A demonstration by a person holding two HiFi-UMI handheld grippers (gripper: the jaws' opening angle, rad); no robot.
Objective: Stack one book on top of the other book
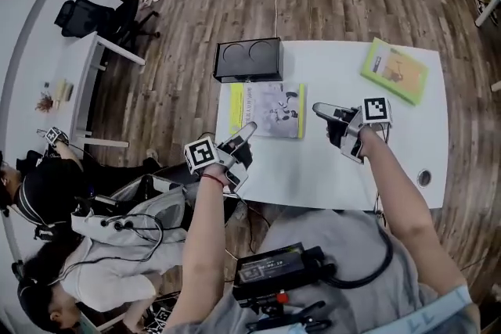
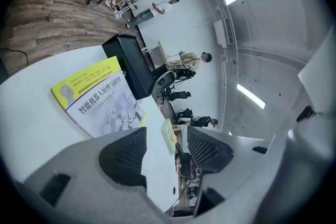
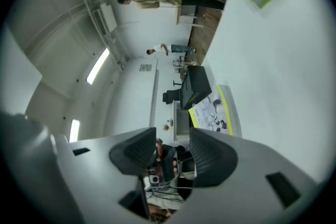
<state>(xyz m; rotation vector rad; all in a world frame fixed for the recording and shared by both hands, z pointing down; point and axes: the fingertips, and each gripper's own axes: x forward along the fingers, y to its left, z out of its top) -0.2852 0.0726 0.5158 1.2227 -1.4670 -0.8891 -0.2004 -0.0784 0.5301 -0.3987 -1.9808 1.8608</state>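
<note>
The left gripper point(image 2: 165, 140) hung with its jaws wide apart and nothing between them, near the front corner of the white-and-yellow book point(image 1: 270, 110); I judge it was placed there to take this book by its edge. The right gripper point(image 3: 173, 148), jaws parted, was empty too, over the bare table point(image 1: 329, 168). The green book point(image 1: 394, 70) lay flat and well apart, so nothing was stacked yet. The right gripper view cut it off, and the thickness of either book was hard to make out.

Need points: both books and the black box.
white-and-yellow book point(image 1: 270, 109), head view, middle of its cover.
green book point(image 1: 394, 70), head view, middle of its cover.
black box point(image 1: 248, 59), head view, its top face.
</note>
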